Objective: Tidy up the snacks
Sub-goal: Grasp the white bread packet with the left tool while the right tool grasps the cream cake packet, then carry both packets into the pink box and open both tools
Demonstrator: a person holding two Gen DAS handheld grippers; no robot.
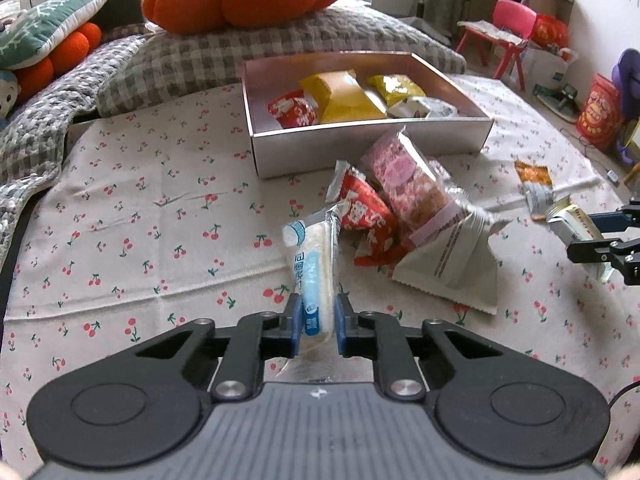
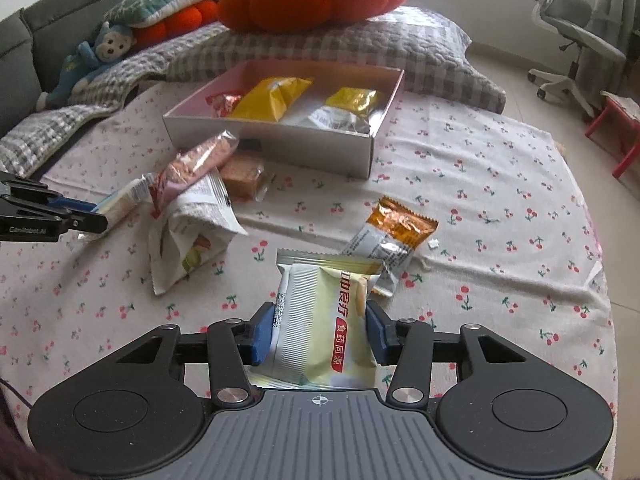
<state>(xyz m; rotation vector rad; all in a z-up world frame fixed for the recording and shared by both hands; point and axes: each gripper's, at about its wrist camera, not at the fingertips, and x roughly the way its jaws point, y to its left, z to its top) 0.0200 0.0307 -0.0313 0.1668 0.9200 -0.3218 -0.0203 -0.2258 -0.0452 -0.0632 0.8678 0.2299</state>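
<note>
Clamped between the blue pads at lower centre of the left wrist view: a slim blue-and-white packet, held edge-on by the left gripper, jaws nearly together on it. Clamped likewise at lower centre of the right wrist view: a pale green packet with red lettering, held across its width by the right gripper, both pads pressing the wrapper. Destination: white box, upper centre of both views, already carrying a yellow pouch, a red packet and other wrappers. Judged step: carry both packets to the box. Lift straight up before travelling, since the slim packet stands just beside a loose pile, namely a red-and-white packet, a pink packet and a grey-white bag, and a sideways drag is likely to scatter them. Keep grip pressure steady; soft wrappers probably slip if eased. Bring one gripper in at a time to avoid the two meeting over the box. Clear the near wall fully, then lower into a bare patch of the floor, which appears widest at the near left corner. Release only once the packet rests inside. Left for later on the cherry-print cloth: an orange-and-silver packet at centre right and a brown cake in clear wrap near the box.
</note>
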